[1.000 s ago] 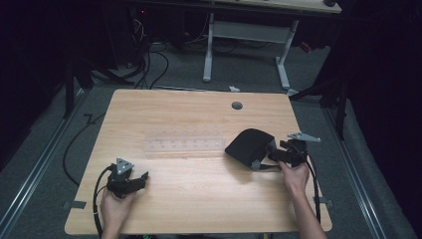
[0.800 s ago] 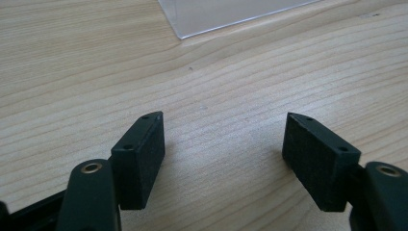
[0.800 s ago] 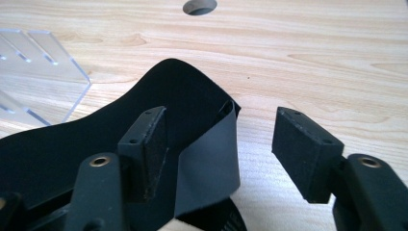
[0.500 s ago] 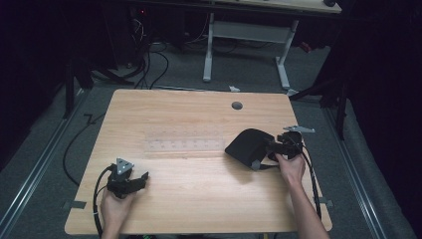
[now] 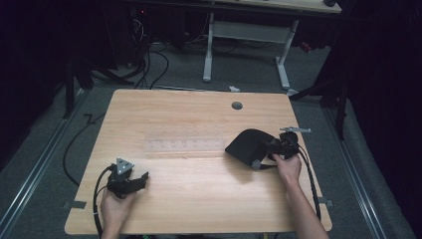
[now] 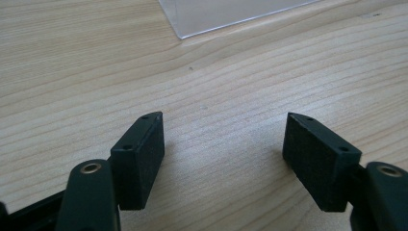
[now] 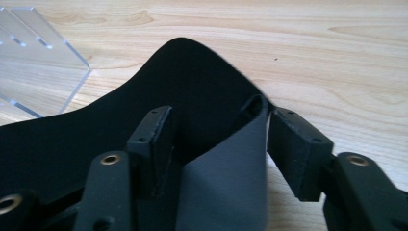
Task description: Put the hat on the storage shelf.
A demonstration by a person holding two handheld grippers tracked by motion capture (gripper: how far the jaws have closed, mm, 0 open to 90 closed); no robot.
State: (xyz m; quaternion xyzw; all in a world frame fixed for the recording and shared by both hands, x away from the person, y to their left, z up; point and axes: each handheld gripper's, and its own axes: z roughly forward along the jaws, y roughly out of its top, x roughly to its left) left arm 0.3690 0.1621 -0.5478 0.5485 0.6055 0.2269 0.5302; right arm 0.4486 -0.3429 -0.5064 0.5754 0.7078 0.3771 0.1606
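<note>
Now we've got our right gripper [image 7: 219,144] closing, jaws straddling the raised edge of the floppy black rubbery pad [image 7: 183,86], not yet pinched; left gripper [image 6: 223,154] rests well apart, released.

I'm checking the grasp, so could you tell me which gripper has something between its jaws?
The right gripper: a black flexible sheet's folded edge sits between its jaws; the left gripper holds nothing.

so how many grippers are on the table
2: the left gripper near the table's front left corner, jaws open and empty; the right gripper at the right edge, around the black pad's folded edge.
</note>
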